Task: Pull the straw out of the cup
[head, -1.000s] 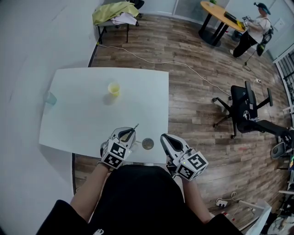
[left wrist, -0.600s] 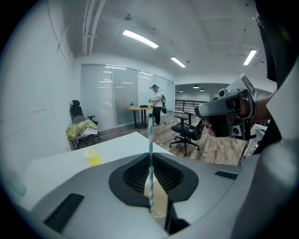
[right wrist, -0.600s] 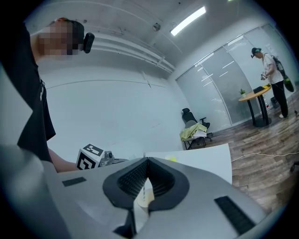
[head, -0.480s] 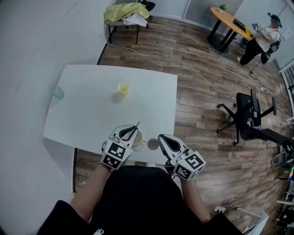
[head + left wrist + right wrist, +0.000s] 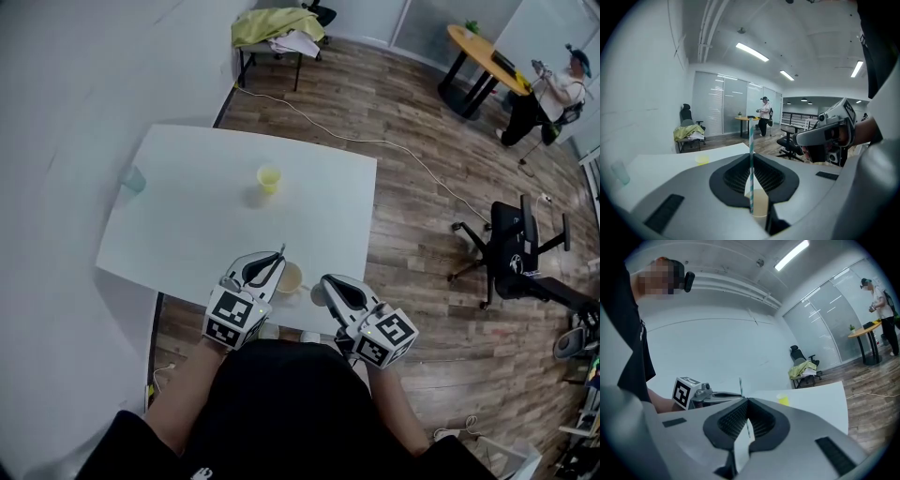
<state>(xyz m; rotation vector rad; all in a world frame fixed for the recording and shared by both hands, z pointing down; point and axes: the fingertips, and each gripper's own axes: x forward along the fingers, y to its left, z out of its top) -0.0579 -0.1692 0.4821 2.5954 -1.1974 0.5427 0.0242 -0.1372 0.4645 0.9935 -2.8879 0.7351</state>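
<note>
- The left gripper (image 5: 751, 157) has its jaws pressed together on the striped straw (image 5: 751, 140), which stands upright between them.
- The beige cup (image 5: 760, 205) sits right below the grip. We cannot tell whether the straw's lower end is inside it or just clear of the rim.
- The right gripper (image 5: 747, 401) has its jaws pressed together with nothing between them. It hangs just beside the cup (image 5: 291, 279) and does not hold it.
- Nothing steadies the cup, so we judge that a sideways pull could drag or tip it. A straw end catching on the rim would do the same.
- The cup stands close to the near edge of the worktop (image 5: 206, 216). If it tips towards us, it could go over that edge and onto the floor.
- The straw looks thin. Too hard a pinch could flatten or kink it, and too light a pinch could let it slide through the jaws.
- A small grey round thing (image 5: 316, 293) lies just beside the right gripper's tips. We cannot tell what it is, but a careless swing could knock it.
- The space straight above the cup is open, so a straight lift looks safest to us.
- The yellow cup (image 5: 269, 178) and the clear bluish cup (image 5: 134, 179) stand well apart from the work, and most of the far worktop is bare.
- A wall runs along the left, and the worktop's right edge is near the right gripper.
</note>
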